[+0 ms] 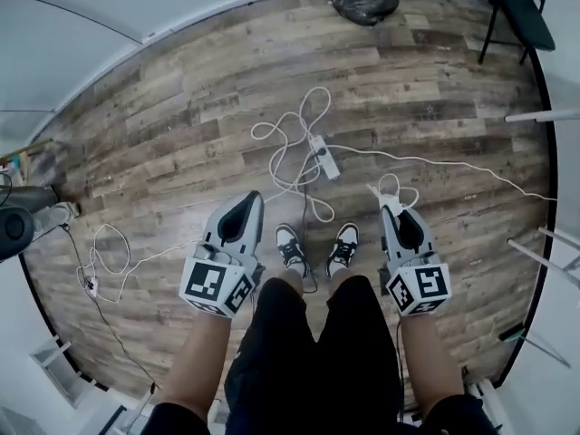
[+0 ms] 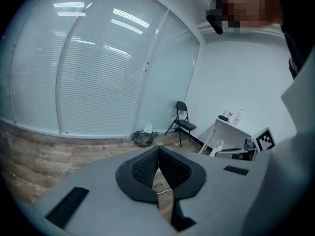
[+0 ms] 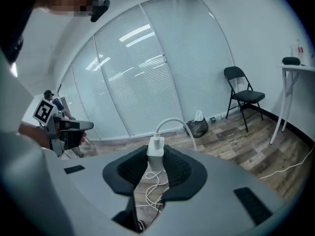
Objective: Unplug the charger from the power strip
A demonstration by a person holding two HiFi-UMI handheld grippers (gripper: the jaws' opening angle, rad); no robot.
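Observation:
The white power strip lies on the wooden floor ahead of the person's shoes, with white cables tangled round it. My right gripper is shut on the white charger, whose cable loops up and over out of its top. In the head view the right gripper is held high over the floor, well clear of the strip, with the charger at its tip. My left gripper is shut, its pads meeting with nothing between them. It hangs at the left, level with the right one.
A black folding chair and a dark bag stand by the far wall. More white cable lies on the floor at the left. A white table stands at the right wall. The person's shoes are between the grippers.

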